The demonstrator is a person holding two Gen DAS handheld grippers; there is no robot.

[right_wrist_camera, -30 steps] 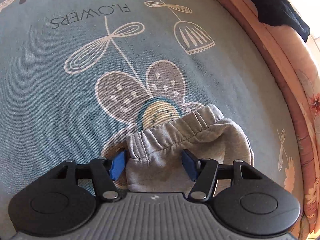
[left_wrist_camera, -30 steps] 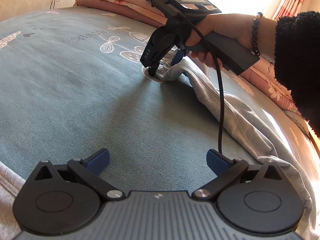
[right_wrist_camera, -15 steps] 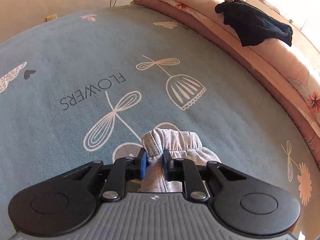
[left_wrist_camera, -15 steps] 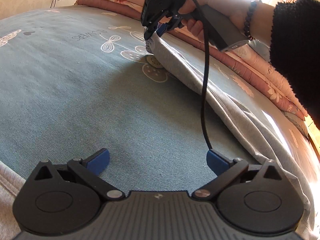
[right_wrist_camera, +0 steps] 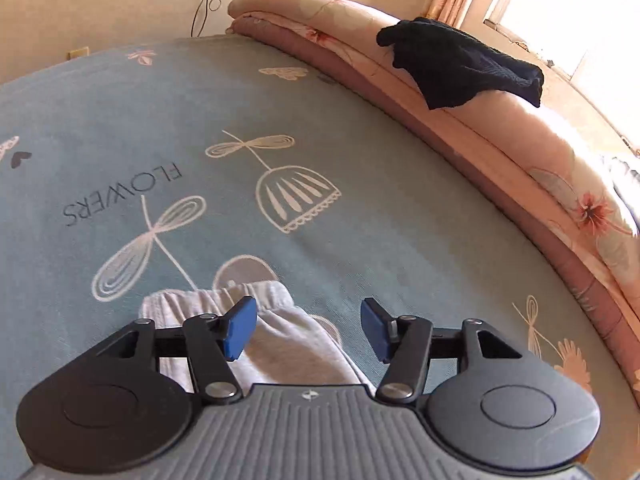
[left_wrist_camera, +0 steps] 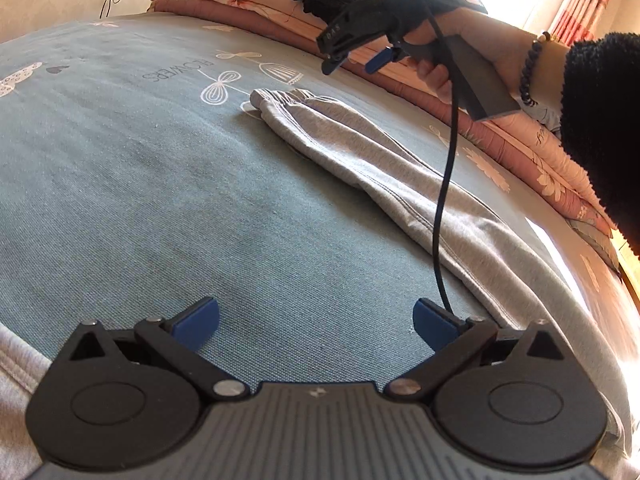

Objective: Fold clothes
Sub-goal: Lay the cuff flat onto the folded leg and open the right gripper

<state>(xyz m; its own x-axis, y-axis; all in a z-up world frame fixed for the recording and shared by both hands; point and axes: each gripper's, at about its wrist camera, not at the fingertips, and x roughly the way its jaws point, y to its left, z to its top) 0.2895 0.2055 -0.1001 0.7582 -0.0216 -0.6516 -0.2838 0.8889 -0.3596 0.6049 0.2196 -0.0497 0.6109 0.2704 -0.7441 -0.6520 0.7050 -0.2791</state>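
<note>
Grey sweatpants (left_wrist_camera: 360, 152) lie stretched across the blue-green bedspread (left_wrist_camera: 140, 184), one leg running away to its elastic cuff (left_wrist_camera: 288, 98). My right gripper (left_wrist_camera: 352, 62), in a person's hand, hangs in the air above and to the right of that cuff, its jaws opening with nothing between them. In the right wrist view the cuff (right_wrist_camera: 224, 296) lies flat on the bed below my right gripper (right_wrist_camera: 308, 330). My left gripper (left_wrist_camera: 316, 322) stands open low over bare bedspread, the pants' near part just to its right.
A folded pink floral quilt (right_wrist_camera: 500, 148) runs along the bed's far side, with a black garment (right_wrist_camera: 460, 64) draped on it. A black cable (left_wrist_camera: 444, 184) hangs from the right gripper across the pants. More grey cloth (left_wrist_camera: 12, 364) shows at the lower left edge.
My right gripper closed on the leg cuff, lifted and pulled it out straight, then let go and rose. The cuff now lies flat on the bed. My left gripper stayed still.
</note>
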